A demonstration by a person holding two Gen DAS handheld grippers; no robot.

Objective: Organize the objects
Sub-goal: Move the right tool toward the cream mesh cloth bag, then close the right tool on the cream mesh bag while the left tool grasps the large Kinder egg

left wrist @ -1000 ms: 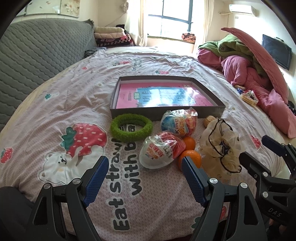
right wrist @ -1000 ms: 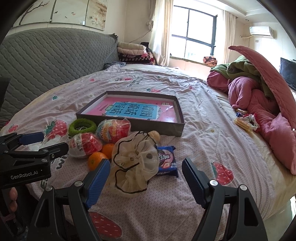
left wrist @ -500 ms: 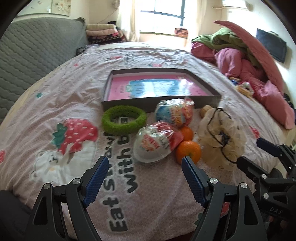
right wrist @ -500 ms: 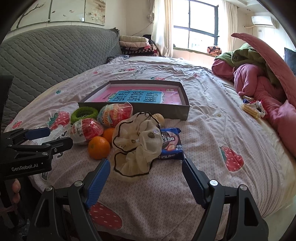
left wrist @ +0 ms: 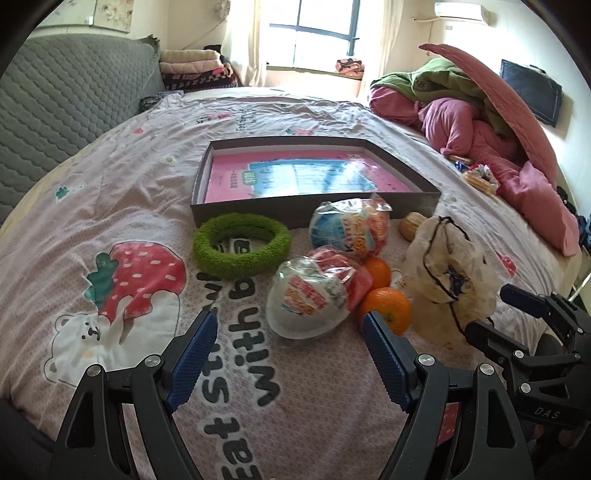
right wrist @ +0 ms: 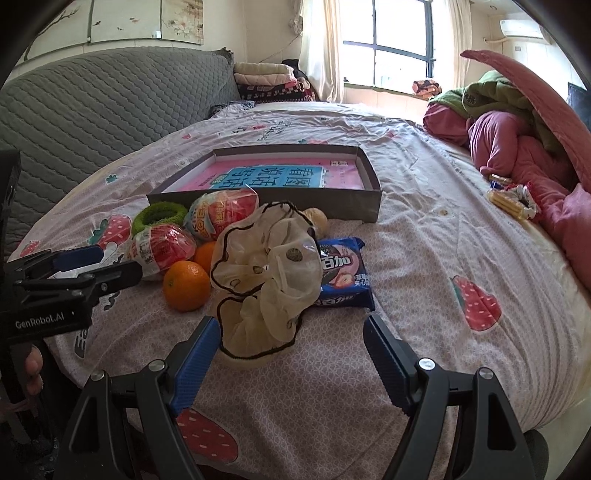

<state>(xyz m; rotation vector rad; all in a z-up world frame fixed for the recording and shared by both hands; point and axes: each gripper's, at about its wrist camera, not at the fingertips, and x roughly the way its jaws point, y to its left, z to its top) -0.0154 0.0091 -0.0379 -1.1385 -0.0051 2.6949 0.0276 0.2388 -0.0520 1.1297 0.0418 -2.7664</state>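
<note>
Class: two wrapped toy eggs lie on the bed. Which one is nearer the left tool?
The red-and-white egg beside the front orange, just ahead of the open left tool. The blue-ended egg lies farther back, by the box.

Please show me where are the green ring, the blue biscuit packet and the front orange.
green ring (left wrist: 242, 246): left wrist view, fuzzy rim.
blue biscuit packet (right wrist: 343, 275): right wrist view, printed front.
front orange (right wrist: 185, 286): right wrist view, peel.

Daylit window (right wrist: 391, 48) top centre, grey quilted headboard (right wrist: 92, 107) upper left, strawberry-print bedsheet (left wrist: 110, 229), air conditioner (left wrist: 463, 12) upper right, heaped pink bedding (left wrist: 491, 147) at right.
</note>
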